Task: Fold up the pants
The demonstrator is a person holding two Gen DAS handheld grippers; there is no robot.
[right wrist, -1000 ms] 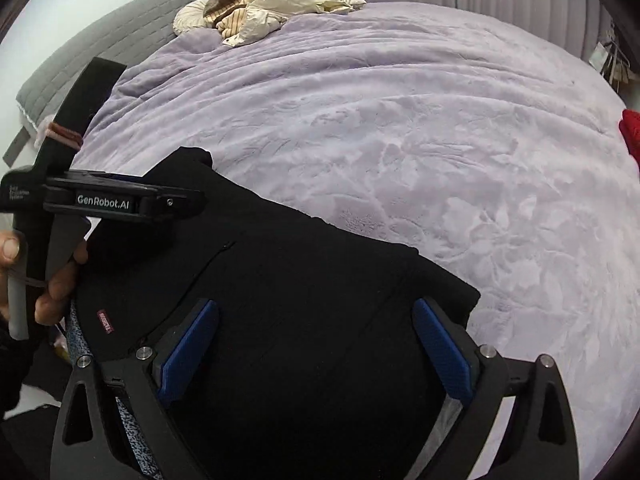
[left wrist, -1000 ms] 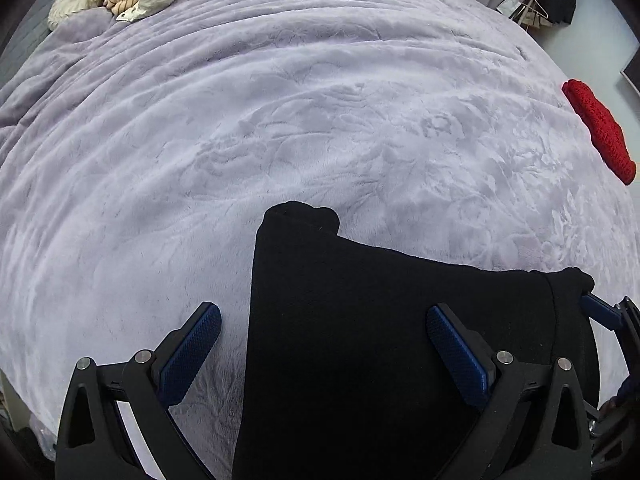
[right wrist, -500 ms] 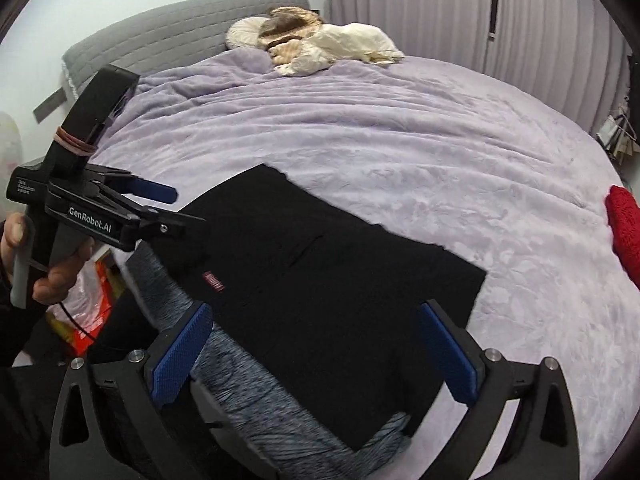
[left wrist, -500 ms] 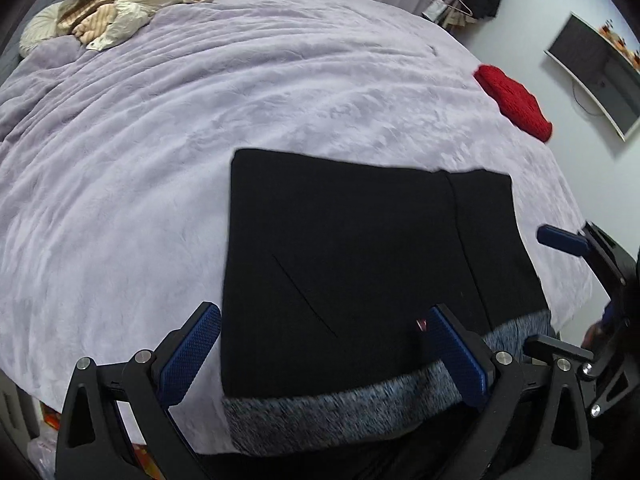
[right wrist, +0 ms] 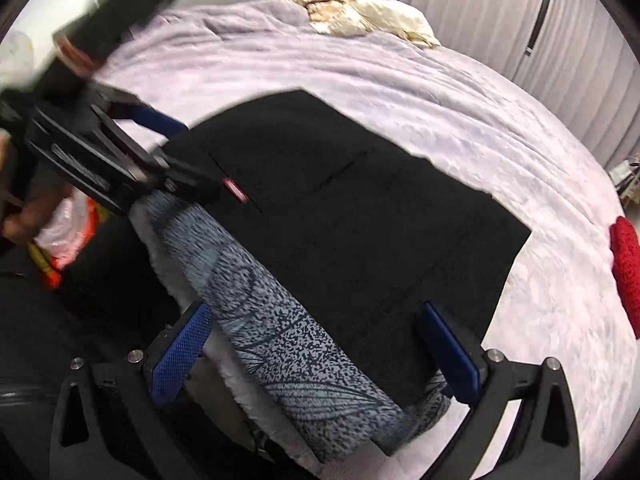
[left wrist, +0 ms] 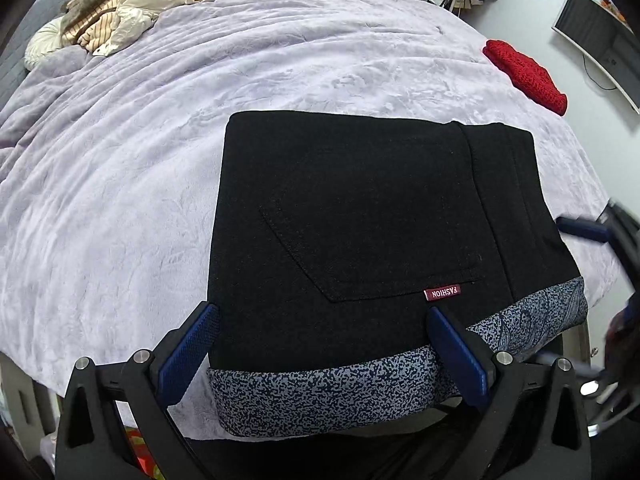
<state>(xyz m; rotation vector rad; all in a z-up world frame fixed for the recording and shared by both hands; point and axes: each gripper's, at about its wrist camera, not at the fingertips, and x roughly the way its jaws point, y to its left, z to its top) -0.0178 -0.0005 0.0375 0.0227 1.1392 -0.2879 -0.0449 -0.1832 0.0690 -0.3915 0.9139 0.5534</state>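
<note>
We judge the fold to be nearly done: the pants (left wrist: 360, 216) lie as a flat black rectangle on the bed (left wrist: 120, 184), at its near edge, with the speckled grey waistband (left wrist: 320, 392) hanging just over that edge toward us. The back pocket and its red label (left wrist: 443, 293) face up. The edges look square and we see no loose leg sticking out.

Both claws are free. Our left claw (left wrist: 320, 356) hangs above the near edge of the pants with its blue pads spread wide, one pad at the left border of the cloth and the other over the waistband; it pinches nothing. Our right claw (right wrist: 316, 356) is also spread wide and holds nothing, angled across the waistband corner from the right side. In the right view the left tool is blurred, so its exact tilt we cannot tell.

What remains, in our judgement, is either one more fold to halve the rectangle or simply smoothing and leaving it. A further fold would call for pinching the waistband corners with both claws and carrying them evenly to the far edge, so that the layers do not slide apart.
</note>
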